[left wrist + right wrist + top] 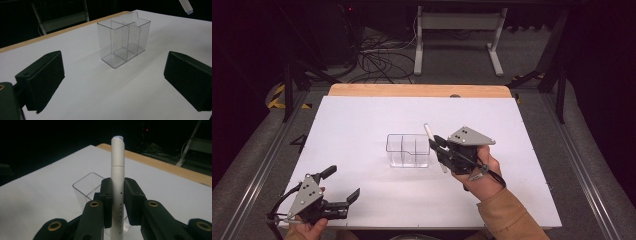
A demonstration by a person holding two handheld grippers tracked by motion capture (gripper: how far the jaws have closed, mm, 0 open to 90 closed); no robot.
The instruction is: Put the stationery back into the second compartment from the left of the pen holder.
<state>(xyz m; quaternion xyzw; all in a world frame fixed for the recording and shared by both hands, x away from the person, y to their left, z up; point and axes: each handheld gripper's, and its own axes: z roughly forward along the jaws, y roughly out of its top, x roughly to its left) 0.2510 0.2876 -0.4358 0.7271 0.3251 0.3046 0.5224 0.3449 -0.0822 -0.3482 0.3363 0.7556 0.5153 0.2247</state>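
Observation:
A clear plastic organizer box (408, 150) with inner dividers stands upright at the middle of the white table. My right gripper (438, 145) hovers just right of it, shut on a white pen (430, 133) that sticks up and away from the jaws. In the right gripper view the pen (117, 170), marked "KEY POINTS", is clamped between both pads (106, 195), with the box (87, 187) behind and below. My left gripper (343, 184) rests open near the front left edge, with nothing between its pads (42, 80). It faces the box (123, 40), and the pen's tip (186, 6) shows at the top right.
The white board (362, 120) lies on a wooden table whose far edge (417, 90) shows beyond it. Past the table are a white metal stand (457, 35) and loose cables on the floor (377, 60). Rails run along both sides.

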